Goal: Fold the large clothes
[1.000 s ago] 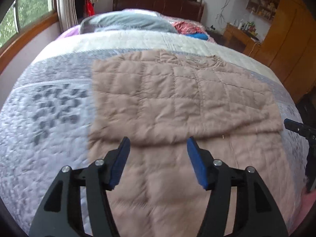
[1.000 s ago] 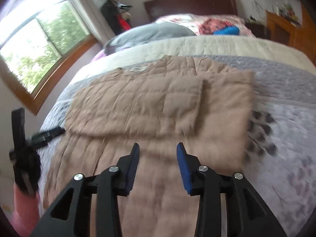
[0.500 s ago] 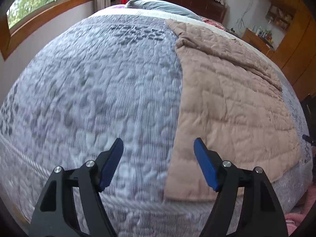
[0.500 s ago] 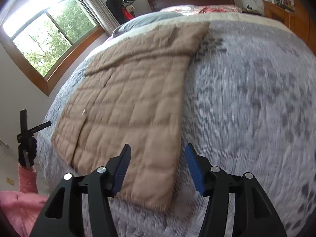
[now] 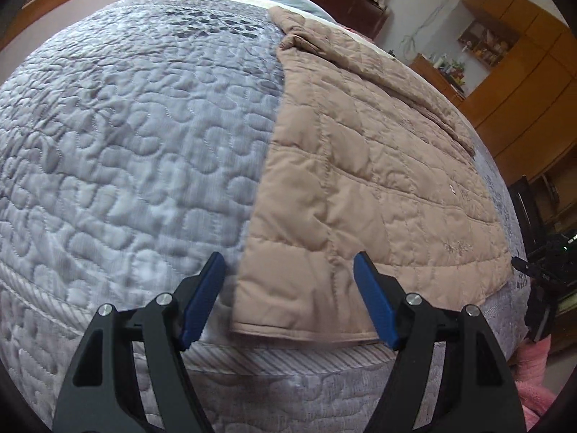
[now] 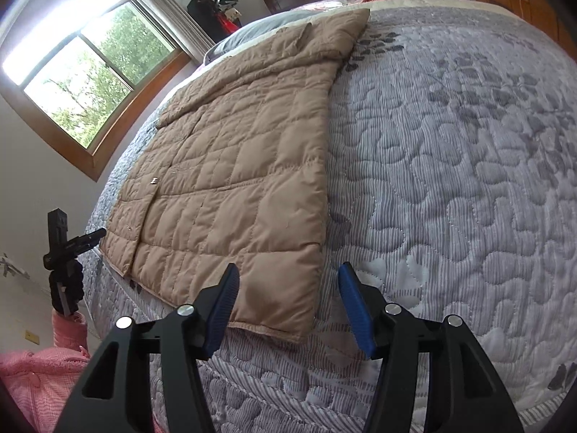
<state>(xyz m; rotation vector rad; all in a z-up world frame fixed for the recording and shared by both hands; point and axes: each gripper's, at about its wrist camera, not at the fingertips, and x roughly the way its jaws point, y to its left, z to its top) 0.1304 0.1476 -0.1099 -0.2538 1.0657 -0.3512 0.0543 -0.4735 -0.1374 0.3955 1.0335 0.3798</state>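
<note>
**Tan quilted coat lies lengthwise on the bed, one hem corner in front of each tool**

Tan and padded, the coat (image 5: 360,166) is spread flat on a grey-lilac quilted bedspread (image 5: 126,137). Its long axis runs from the hem at the near edge of the bed up toward the pillows and headboard. The sleeves appear already folded in across the upper body, so it reads as one long rectangle.

In the left wrist view, the left tool (image 5: 288,299) is poised just above the near edge of the bed. The coat's left hem corner (image 5: 249,324) sits in the gap between the blue pads (image 5: 203,299), and the rest of the garment stretches up and to the right. Its jaws have just been opening and now stand wide; the pads do not press on the cloth.

In the right wrist view, the right tool (image 6: 288,306) mirrors this. The right hem corner (image 6: 299,328) lies between its pads, with the coat extending up and to the left. These jaws have also just been opening, somewhat less wide, and grip nothing.

Each tool seems equally near its own corner. The coming move likely calls for closing on both corners together, then carrying the hem up along the long axis toward the collar. At the left edge of the right view, a pink sleeve (image 6: 68,328) shows below the other tool.
</note>
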